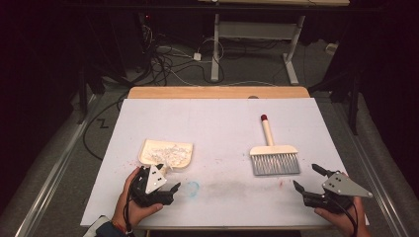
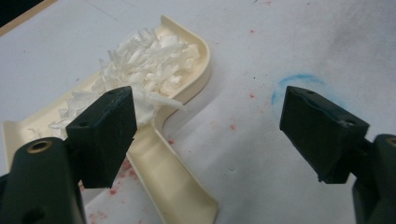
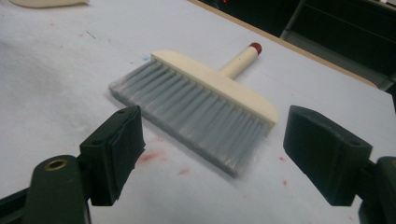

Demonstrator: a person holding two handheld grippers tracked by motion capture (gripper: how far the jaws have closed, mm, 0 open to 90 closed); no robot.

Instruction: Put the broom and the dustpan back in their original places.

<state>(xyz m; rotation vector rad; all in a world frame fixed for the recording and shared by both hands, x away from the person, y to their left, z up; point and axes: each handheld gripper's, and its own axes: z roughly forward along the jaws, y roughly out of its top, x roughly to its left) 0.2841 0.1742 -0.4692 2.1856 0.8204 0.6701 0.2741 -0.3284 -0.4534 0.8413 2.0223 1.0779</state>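
Observation:
A cream dustpan (image 1: pixel 184 148) lies left of centre on the white table, heaped with white paper shreds (image 1: pixel 168 155). My left gripper (image 1: pixel 160 178) is open just in front of it. In the left gripper view the dustpan's handle (image 2: pixel 173 182) runs beside one jaw, the shreds (image 2: pixel 144 60) lie beyond, and the gripper (image 2: pixel 205 93) holds nothing. A cream hand brush (image 1: pixel 274 155) with grey bristles and a red-tipped handle lies flat at the right. My right gripper (image 1: pixel 306 177) is open, a little in front of and to the right of the brush (image 3: pixel 201 102), its jaws (image 3: pixel 212 116) wide apart and apart from the bristles.
A blue chalk ring (image 1: pixel 192 188) and a grey smudge (image 1: pixel 232 186) mark the white sheet between the grippers, with red specks (image 3: pixel 149 156) scattered about. A wooden strip (image 1: pixel 217 92) edges the far side. Cables (image 1: pixel 168 64) and a table frame (image 1: pixel 257 34) are on the floor beyond.

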